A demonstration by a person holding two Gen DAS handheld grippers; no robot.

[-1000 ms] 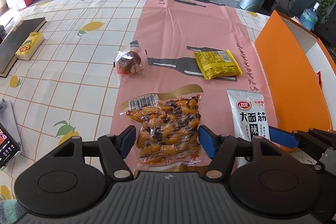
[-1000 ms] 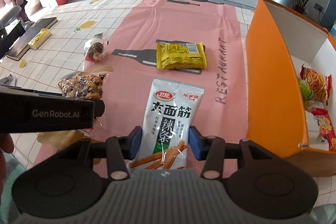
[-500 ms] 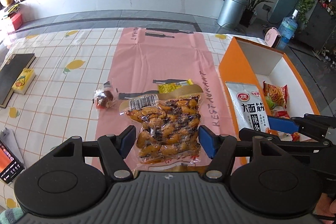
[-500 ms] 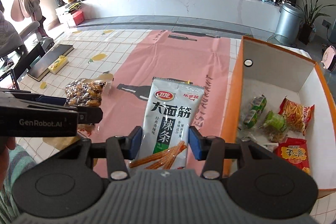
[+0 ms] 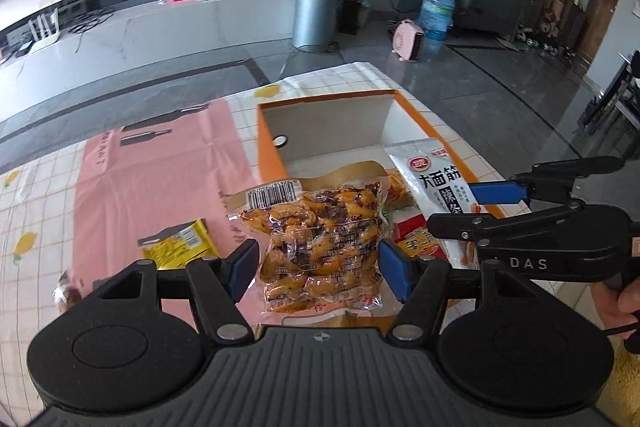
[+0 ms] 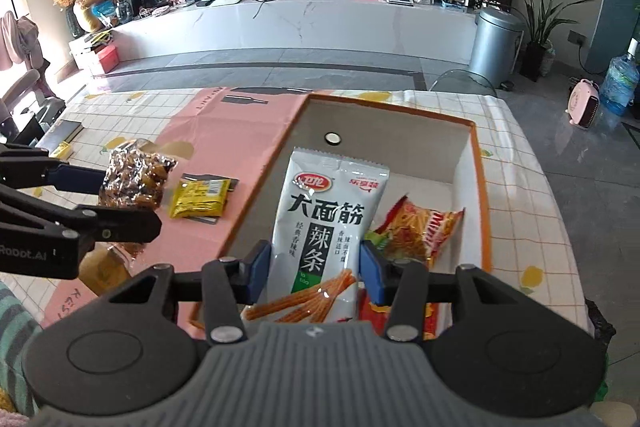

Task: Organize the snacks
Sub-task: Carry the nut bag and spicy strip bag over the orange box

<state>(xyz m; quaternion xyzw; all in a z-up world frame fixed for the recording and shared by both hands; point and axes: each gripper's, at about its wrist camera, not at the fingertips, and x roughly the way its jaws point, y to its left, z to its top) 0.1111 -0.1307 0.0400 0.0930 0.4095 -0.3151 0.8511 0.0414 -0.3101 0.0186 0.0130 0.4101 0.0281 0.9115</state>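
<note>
My left gripper (image 5: 318,269) is shut on a clear vacuum pack of brown snacks (image 5: 320,239), held in the air near the left wall of the orange box (image 5: 270,155). My right gripper (image 6: 316,269) is shut on a white spicy-strip packet (image 6: 326,223), held over the inside of the orange box (image 6: 482,187). The white packet (image 5: 438,183) and right gripper (image 5: 496,193) also show in the left wrist view. The vacuum pack (image 6: 134,181) shows in the right wrist view, left of the box. A yellow packet (image 6: 200,199) lies on the pink mat (image 6: 208,115).
Inside the box lie an orange-red chip bag (image 6: 420,227) and a red packet (image 5: 416,241). A small wrapped brown snack (image 5: 66,293) lies at the left on the mat. A dark book (image 6: 60,131) sits at the table's far left.
Both grippers have lifted their packets and swung right toward the orange box. The white packet is now over the box interior, and the vacuum pack is near the box's left wall.
</note>
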